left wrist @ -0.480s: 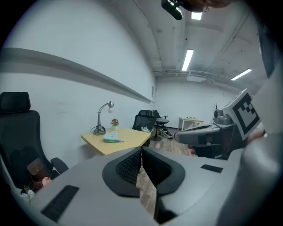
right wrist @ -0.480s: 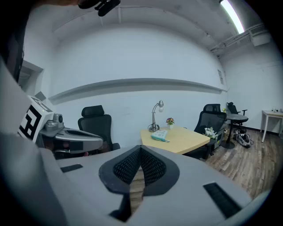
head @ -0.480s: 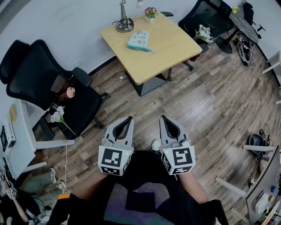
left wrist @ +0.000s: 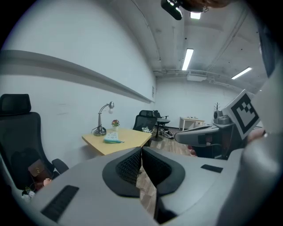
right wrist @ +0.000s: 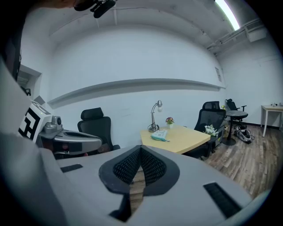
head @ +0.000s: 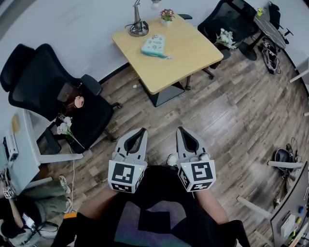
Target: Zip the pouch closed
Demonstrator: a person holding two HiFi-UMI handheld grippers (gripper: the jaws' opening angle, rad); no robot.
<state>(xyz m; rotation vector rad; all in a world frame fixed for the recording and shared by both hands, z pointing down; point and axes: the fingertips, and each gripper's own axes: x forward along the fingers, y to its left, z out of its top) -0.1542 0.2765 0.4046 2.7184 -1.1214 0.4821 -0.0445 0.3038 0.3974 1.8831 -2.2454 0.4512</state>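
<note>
The head camera looked steeply down from high up, with the left gripper (head: 143,130) and right gripper (head: 179,129) close below it. Each gripper camera sat right behind its own jaws and looked across the room. All three saw the yellow table (head: 188,53), far off.

The pouch (head: 153,46) lies on the table (head: 193,58) near its wall-side edge, just in from the lamp (head: 138,26) and the flower pot (head: 167,14) standing along that edge. One chair (head: 48,87) stands left of the table, another (head: 234,14) beyond its far right edge.
</note>
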